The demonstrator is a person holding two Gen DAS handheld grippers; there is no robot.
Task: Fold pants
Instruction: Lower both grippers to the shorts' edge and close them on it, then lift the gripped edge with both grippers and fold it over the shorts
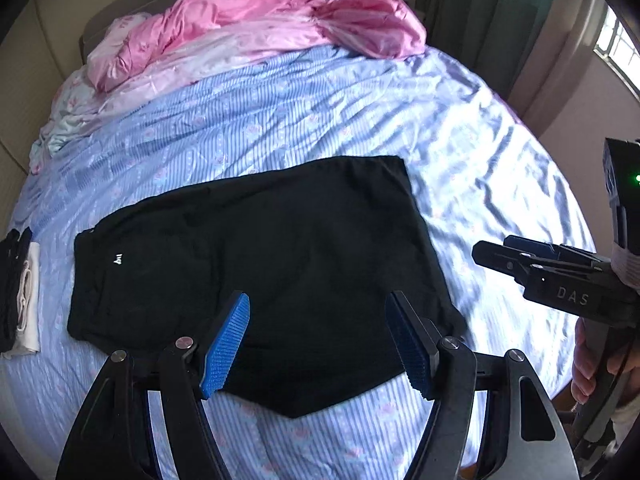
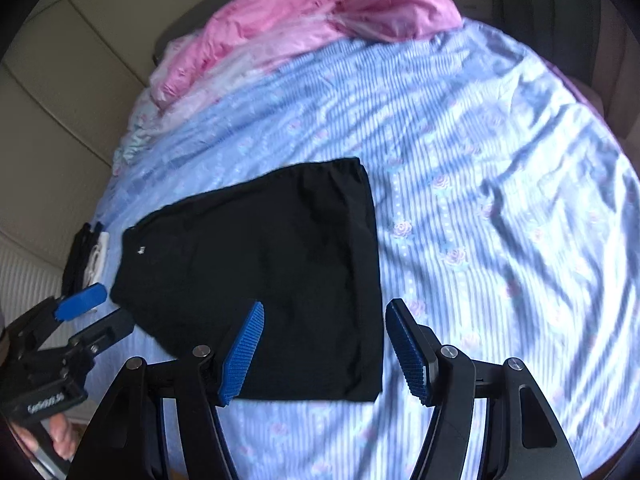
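Note:
Black pants point(image 1: 264, 268) lie folded flat on the blue striped bedsheet point(image 1: 280, 120), with a small white logo near their left end. They also show in the right wrist view point(image 2: 272, 272). My left gripper point(image 1: 318, 344) is open and empty, held above the near edge of the pants. My right gripper point(image 2: 324, 348) is open and empty above the pants' near right corner. The right gripper shows at the right of the left wrist view point(image 1: 520, 260). The left gripper shows at the lower left of the right wrist view point(image 2: 96, 312).
A crumpled pink quilt point(image 1: 256, 20) lies at the far end of the bed. A small stack of folded dark and white clothes point(image 1: 20, 292) sits at the bed's left edge. Curtains and a window point(image 1: 616, 44) stand at the far right.

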